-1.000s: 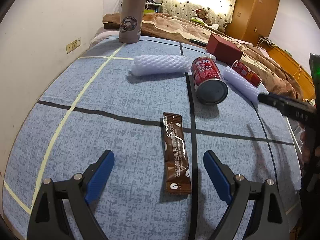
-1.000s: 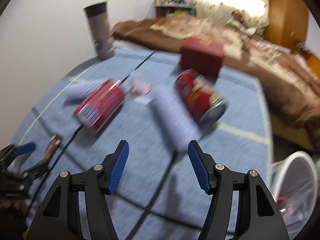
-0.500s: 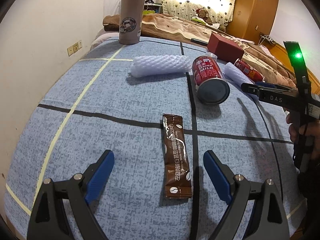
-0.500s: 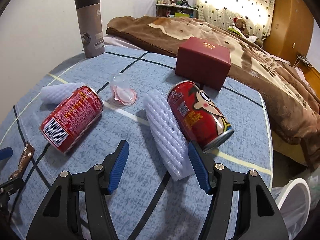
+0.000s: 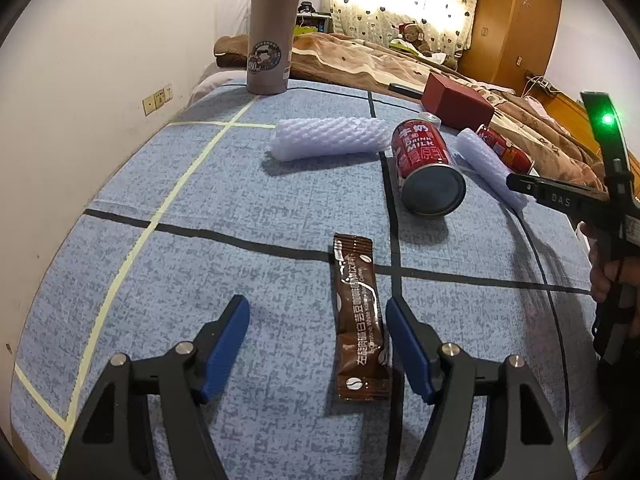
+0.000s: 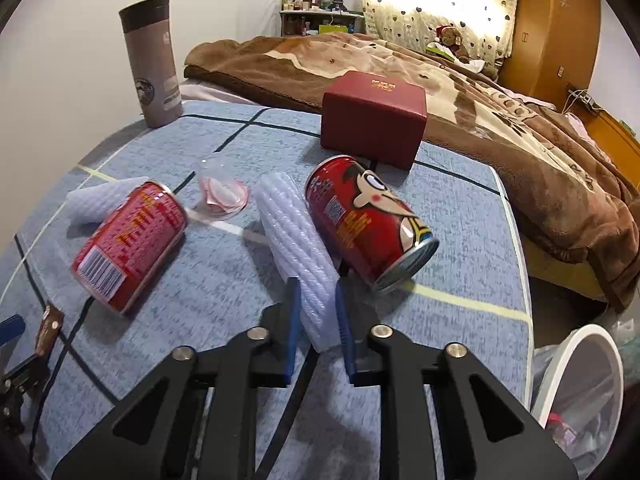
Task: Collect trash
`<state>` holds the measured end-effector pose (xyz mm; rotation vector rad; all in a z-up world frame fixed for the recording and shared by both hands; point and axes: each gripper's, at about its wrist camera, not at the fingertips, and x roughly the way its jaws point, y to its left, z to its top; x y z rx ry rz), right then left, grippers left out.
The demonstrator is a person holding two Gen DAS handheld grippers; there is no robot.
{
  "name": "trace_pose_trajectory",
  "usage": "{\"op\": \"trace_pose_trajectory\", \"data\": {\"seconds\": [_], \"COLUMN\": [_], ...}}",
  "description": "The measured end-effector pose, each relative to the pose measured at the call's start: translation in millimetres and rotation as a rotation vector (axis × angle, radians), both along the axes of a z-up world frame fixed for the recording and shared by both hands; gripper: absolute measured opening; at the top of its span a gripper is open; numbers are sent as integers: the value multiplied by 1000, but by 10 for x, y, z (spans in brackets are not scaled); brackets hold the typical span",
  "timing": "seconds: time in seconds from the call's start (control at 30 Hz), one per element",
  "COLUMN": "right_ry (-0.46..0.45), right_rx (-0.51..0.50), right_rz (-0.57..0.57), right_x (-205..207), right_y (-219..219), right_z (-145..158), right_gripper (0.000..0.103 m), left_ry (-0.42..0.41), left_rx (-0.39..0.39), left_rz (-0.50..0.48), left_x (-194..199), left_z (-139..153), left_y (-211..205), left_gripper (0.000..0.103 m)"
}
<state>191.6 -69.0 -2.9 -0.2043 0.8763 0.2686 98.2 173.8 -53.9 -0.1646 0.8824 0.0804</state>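
1. Since a second ago: right tongs gone from spread wide to clamped on the near end of a white foam net sleeve; left tongs narrowed, jaws just closing, hardly shifted in place.
2. Left tongs: not yet gripping; brown coffee sachet flat on the blue counter between the blue pads, close to the right pad, well apart from the other.
3. Foam net sleeve: lying on the counter, squeezed between both blue pads at its near end, far end pointing away; just beside a red cartoon can lying on its side.
4. Second red can, also on its side, left of the sleeve; beyond it another white foam sleeve and a small clear plastic cup.
5. Upright at the far edge: grey thermos; dark red box behind the cartoon can.
6. White-rimmed bin with a clear liner, off the counter's right edge.
7. Bed with brown blanket behind.
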Motion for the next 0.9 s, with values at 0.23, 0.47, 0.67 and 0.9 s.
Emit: {"op": "trace_pose_trajectory", "data": {"seconds": [0.23,0.47,0.67,0.9], "right_ry": [17,31,64,89], "right_rx": [29,62,129,239], "right_rz": [17,21,49,112], "right_x": [-130,-266,-378,-411], "right_y": [-5,-36,-67,-175], "right_z": [3,24,38,116], "right_gripper": [8,7,6,7], "left_ry": [-1,0,-2,3], "left_rx": [13,-7,-17,-20], "left_rz": [-37,-64,-72,-76], "left_x": [29,69,77,97], "left_z": [14,23,22,21], "left_y": [-67,-75,-93,-66], "left_gripper": [48,26,23,23]}}
